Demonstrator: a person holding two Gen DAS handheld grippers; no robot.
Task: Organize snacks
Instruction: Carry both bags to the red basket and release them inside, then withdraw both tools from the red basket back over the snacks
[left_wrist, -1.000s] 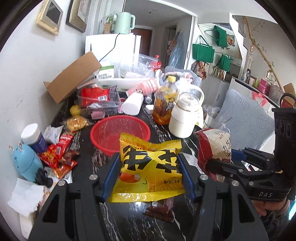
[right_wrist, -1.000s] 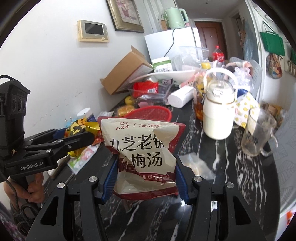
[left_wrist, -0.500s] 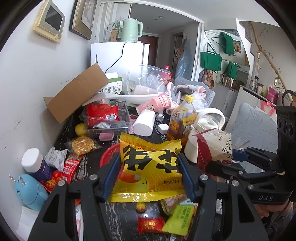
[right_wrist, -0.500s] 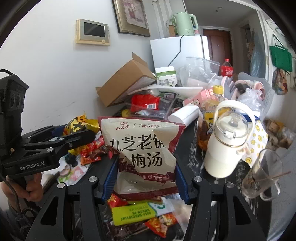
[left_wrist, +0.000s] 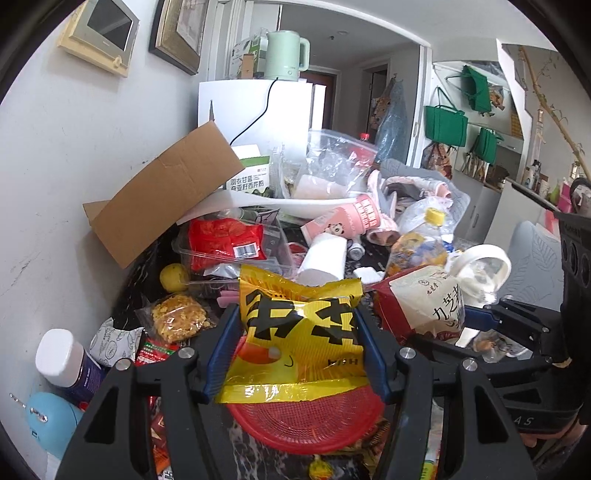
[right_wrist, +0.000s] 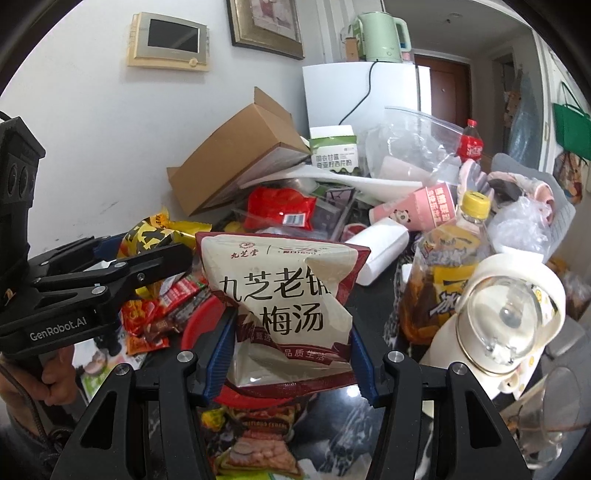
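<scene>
My left gripper (left_wrist: 295, 343) is shut on a yellow snack bag with black characters (left_wrist: 299, 332), held above the red mesh basket (left_wrist: 306, 421). My right gripper (right_wrist: 291, 354) is shut on a white and dark-red pouch with Chinese print (right_wrist: 280, 291), carried over the dark marble table. In the left wrist view the right gripper (left_wrist: 491, 328) with its pouch (left_wrist: 428, 306) sits to the right. In the right wrist view the left gripper (right_wrist: 110, 273) with the yellow bag (right_wrist: 151, 232) sits to the left, and part of the red basket (right_wrist: 199, 325) shows behind the pouch.
Loose snack packets (right_wrist: 155, 310) lie on the table. A cream kettle (right_wrist: 506, 317), a tea bottle (right_wrist: 447, 266) and a glass mug (right_wrist: 543, 417) stand on the right. A cardboard box (left_wrist: 162, 195), a clear tray with a red packet (left_wrist: 225, 243), a blue bottle (left_wrist: 66, 365) crowd the back and left.
Both grippers moved forward along the table with their bags. The red basket slid from ahead of the yellow bag to beneath it, and the back clutter looms larger.
</scene>
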